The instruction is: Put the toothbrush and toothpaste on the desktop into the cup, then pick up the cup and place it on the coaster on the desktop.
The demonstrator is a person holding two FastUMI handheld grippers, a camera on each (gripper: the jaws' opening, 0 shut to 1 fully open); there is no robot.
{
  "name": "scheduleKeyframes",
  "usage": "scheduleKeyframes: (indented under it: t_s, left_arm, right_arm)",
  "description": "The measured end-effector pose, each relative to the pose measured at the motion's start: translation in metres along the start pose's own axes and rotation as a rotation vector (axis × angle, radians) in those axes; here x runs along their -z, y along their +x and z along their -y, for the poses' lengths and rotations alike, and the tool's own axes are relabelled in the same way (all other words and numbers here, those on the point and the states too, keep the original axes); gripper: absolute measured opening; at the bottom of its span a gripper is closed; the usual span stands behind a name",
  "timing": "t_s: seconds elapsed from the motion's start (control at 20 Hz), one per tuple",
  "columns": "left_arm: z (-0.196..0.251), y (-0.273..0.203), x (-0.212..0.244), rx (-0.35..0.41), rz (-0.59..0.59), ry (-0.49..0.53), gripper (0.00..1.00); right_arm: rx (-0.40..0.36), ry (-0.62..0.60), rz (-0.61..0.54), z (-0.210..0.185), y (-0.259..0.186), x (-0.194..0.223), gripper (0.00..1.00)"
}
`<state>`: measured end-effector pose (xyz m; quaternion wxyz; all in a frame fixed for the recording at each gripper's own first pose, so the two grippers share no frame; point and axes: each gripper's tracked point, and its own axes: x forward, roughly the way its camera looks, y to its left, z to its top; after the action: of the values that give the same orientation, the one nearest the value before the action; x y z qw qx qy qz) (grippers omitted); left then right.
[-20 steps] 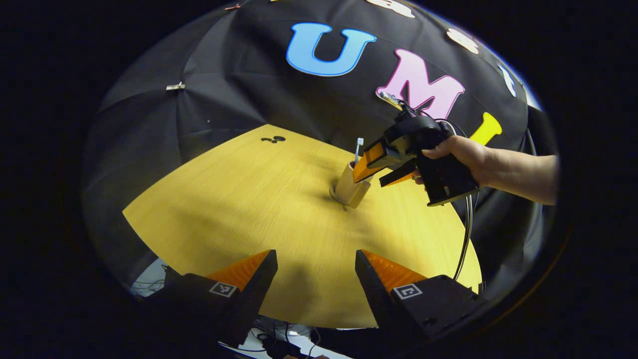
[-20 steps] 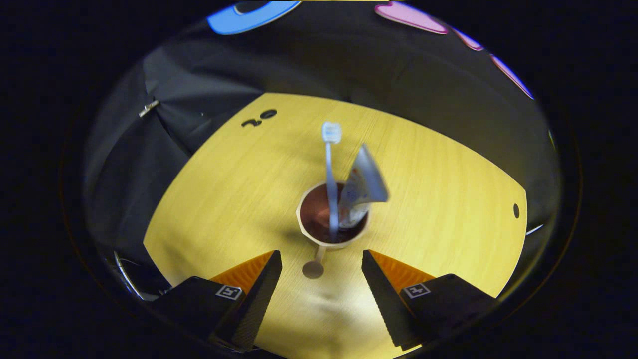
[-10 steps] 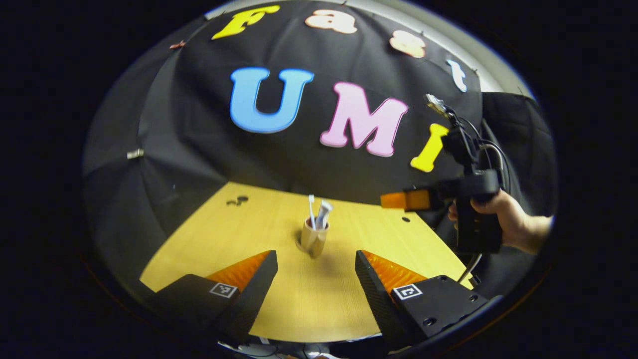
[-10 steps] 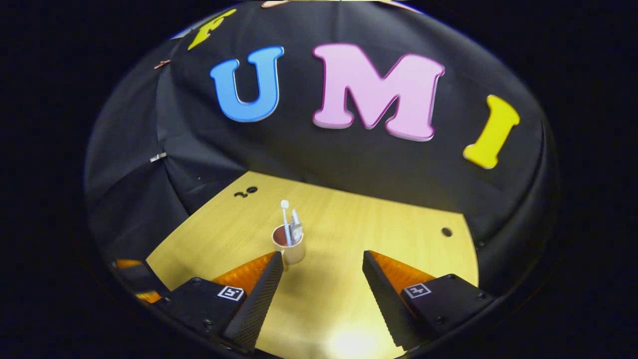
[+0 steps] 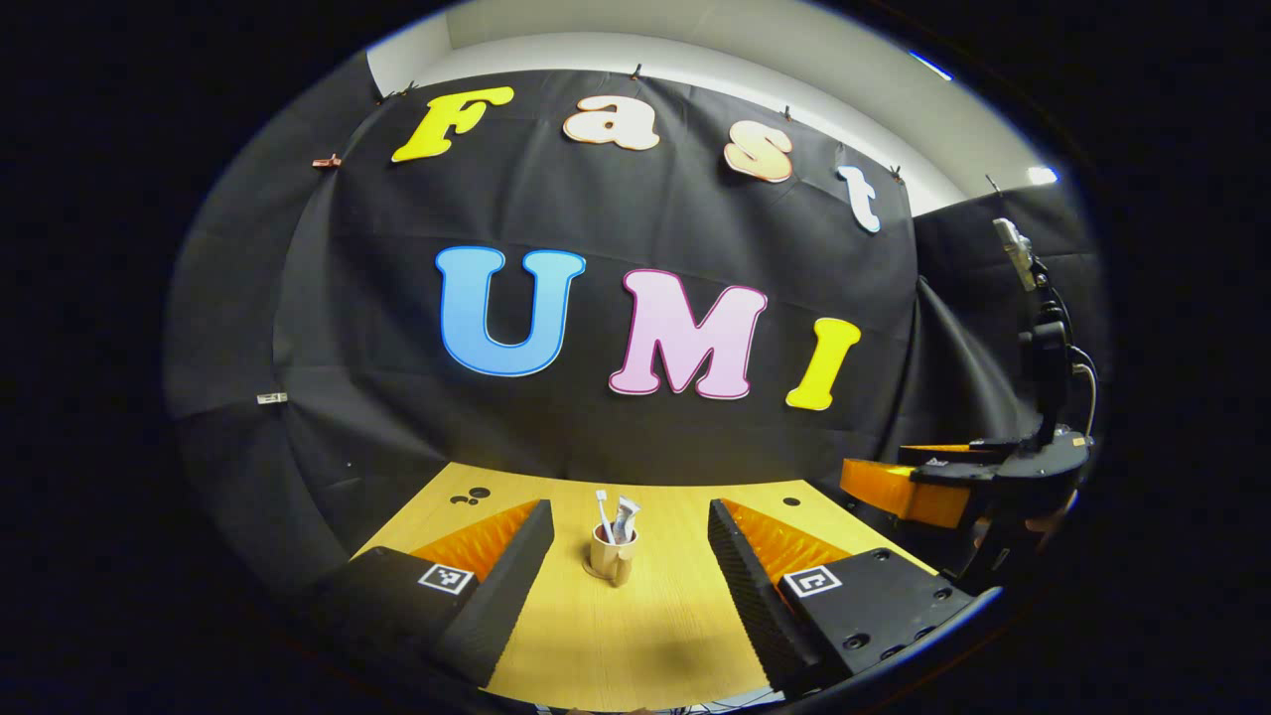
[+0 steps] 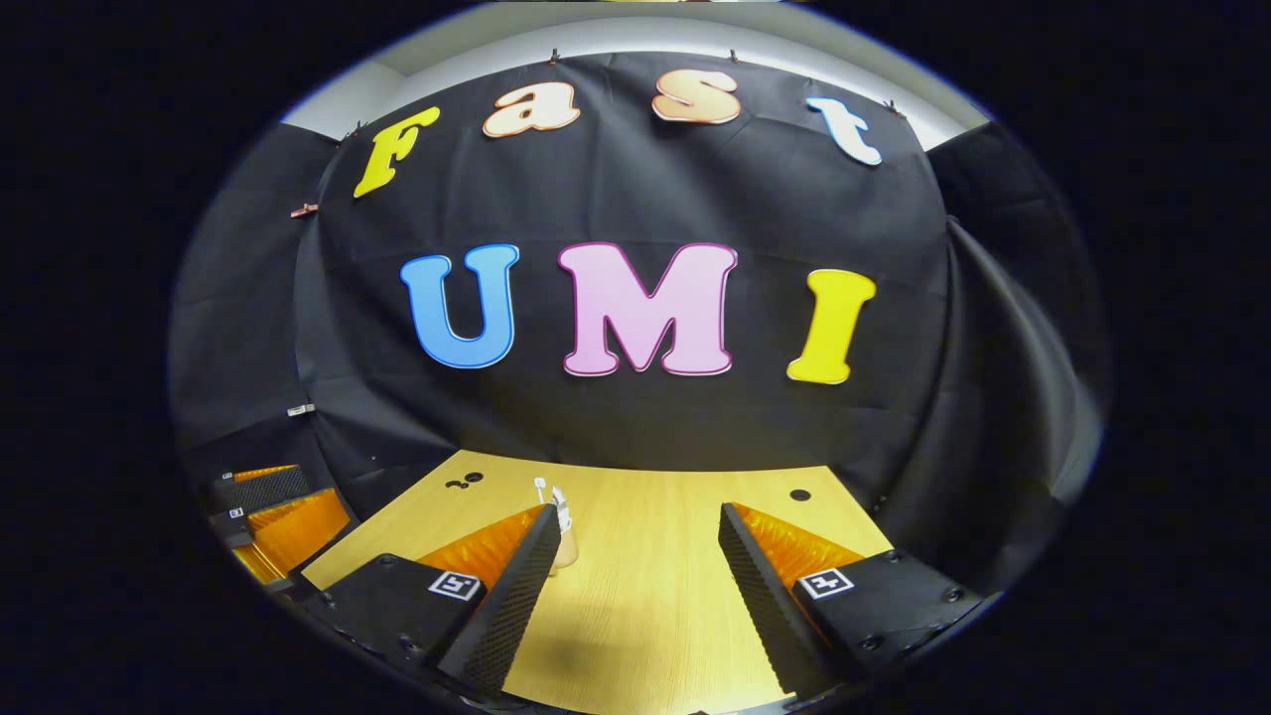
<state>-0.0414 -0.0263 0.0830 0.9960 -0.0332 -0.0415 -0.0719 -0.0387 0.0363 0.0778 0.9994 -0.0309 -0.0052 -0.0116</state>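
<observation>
Left gripper [image 5: 626,556]: fingers spread wide, nothing between them, held low over the near edge of the desktop [image 5: 635,636]. Right gripper [image 6: 635,556]: likewise spread and empty; it also shows at the right margin of the left gripper view, well off to the side of the table.

Ahead of the left gripper, centred in the gap between its fingers but well beyond the tips, stands the cup [image 5: 611,553], upright. In the right gripper view the cup [image 6: 566,546] sits just past the left finger, partly hidden behind it. A flat disc under its base appears to be the coaster [image 5: 599,573] (small in view; I judge so but cannot confirm full seating).

Inside the cup, the toothbrush [image 5: 603,508] stands head up and the toothpaste [image 5: 625,517] leans beside it, both projecting above the rim.

Handling assessment: the cup looks rigid and light, its smooth wall possibly slippery; a side handle faces the left gripper. The best hold is across the body below the rim, or the handle, keeping clear of the contents. The toothbrush is thin and stiff; the tube is soft and will deform. Both make the cup top-heavy, so any tilt risks tipping them out.

Beyond the cup: bare desktop, then the booth wall [image 5: 616,397].
</observation>
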Motion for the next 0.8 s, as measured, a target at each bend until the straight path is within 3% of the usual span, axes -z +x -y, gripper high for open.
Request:
scheduleKeyframes:
  t_s: [0.2,0.35,0.8]
  left_arm:
    - [0.005,-0.012,-0.006,0.013,0.024,0.009,0.98]
    - [0.009,-0.018,-0.006,0.017,0.035,0.016,0.98]
    - [0.001,-0.02,0.008,-0.011,0.006,0.014,0.97]
  right_arm:
    - [-0.035,0.073,-0.034,-0.02,-0.034,0.014,0.99]
    - [-0.014,0.07,-0.006,-0.018,-0.045,0.019,0.99]
    - [-0.023,0.125,-0.047,-0.021,-0.043,0.034,0.99]
